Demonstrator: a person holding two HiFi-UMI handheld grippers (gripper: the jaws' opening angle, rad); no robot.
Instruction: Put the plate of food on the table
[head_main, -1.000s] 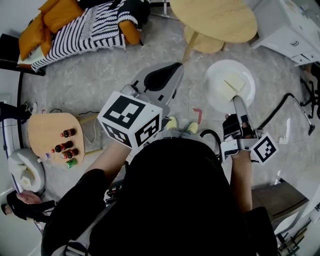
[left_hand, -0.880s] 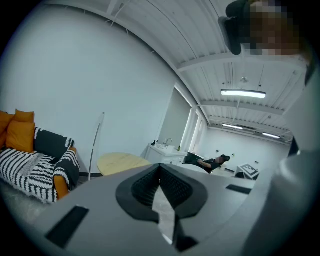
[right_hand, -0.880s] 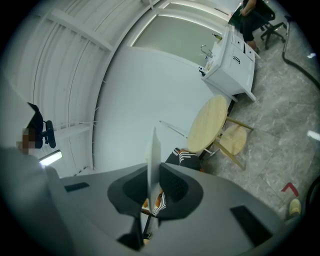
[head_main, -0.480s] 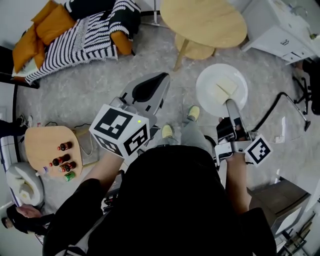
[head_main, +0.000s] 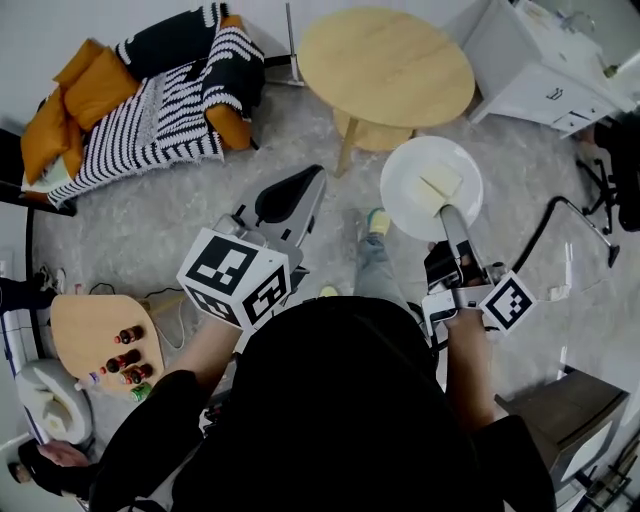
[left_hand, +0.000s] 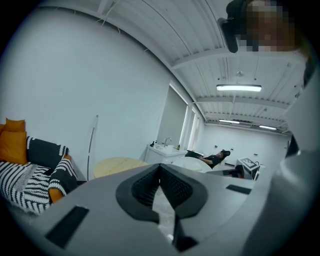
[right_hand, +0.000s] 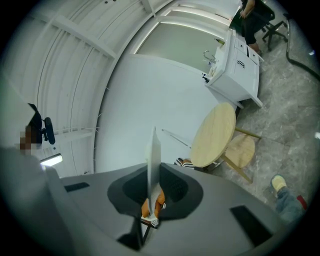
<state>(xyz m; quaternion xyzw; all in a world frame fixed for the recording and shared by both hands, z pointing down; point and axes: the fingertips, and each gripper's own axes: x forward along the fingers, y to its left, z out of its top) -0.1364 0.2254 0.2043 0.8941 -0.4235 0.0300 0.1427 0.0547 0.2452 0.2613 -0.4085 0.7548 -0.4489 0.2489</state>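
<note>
A white plate (head_main: 432, 188) carries pale slices of food (head_main: 441, 185). My right gripper (head_main: 447, 215) is shut on the plate's near rim and holds it level above the floor, just short of the round wooden table (head_main: 385, 65). In the right gripper view the plate (right_hand: 154, 155) shows edge-on between the pads of the right gripper (right_hand: 151, 189), with the table (right_hand: 215, 135) beyond. My left gripper (head_main: 290, 195) hangs to the left of the plate, shut and holding nothing. In the left gripper view, the left gripper (left_hand: 160, 167) points toward the table (left_hand: 117, 166).
A wooden stool (head_main: 375, 130) stands under the table. A sofa with a striped blanket and orange cushions (head_main: 150, 90) sits at the back left, a white cabinet (head_main: 540, 60) at the back right. A small side table with bottles (head_main: 95, 340) is at the left, and a black cable (head_main: 555, 225) lies on the floor.
The person has stepped toward the round table. The plate and both grippers are now closer to it, and the plate's far rim has nearly reached the table's edge.
</note>
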